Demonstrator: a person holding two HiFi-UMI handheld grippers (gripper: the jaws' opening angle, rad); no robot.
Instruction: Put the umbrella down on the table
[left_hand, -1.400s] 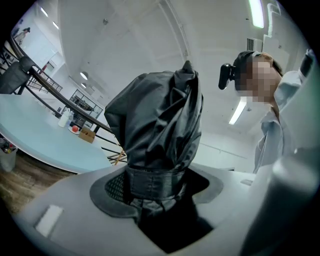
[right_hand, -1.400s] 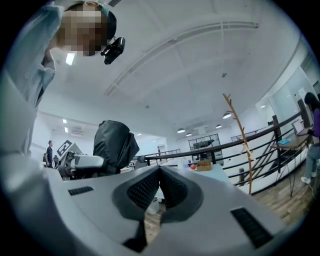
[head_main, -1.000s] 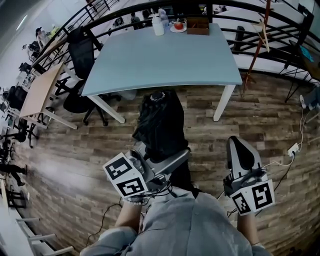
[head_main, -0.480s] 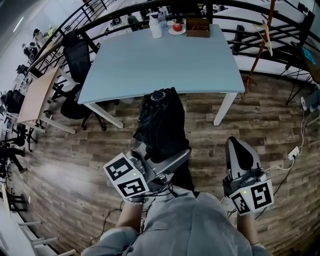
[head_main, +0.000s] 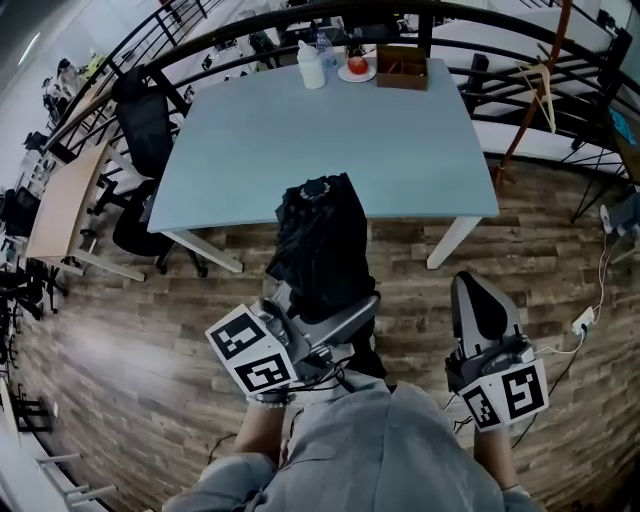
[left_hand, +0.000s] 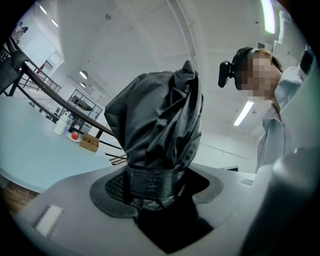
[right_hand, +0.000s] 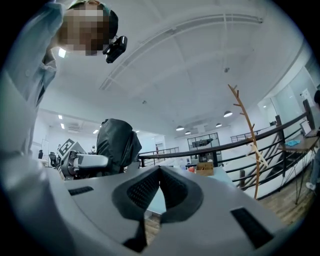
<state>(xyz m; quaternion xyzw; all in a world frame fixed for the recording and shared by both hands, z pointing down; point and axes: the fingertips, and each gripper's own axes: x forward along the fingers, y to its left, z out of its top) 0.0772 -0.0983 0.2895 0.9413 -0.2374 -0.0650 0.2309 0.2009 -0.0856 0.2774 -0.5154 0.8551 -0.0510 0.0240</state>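
One umbrella (head_main: 318, 235), black and folded, stands upright in the left tool (head_main: 328, 318), whose jaws are clamped round its strapped band. It is held up just in front of the near edge of the pale blue surface (head_main: 330, 140), not yet resting on it. The right tool (head_main: 476, 300) is pinched together on nothing and held off to the side, so all the weight rides on a single grip. My worry is that the bulky upper part tips or twists in the jaws as it is laid over, or that it lands too close to the edge and rolls off. Counting up: two tools, one umbrella, one surface. At its far end stand two bottles (head_main: 311, 62), one plate (head_main: 345, 73) carrying one red fruit (head_main: 357, 65), and one wooden box (head_main: 402, 67), all well apart from the umbrella.
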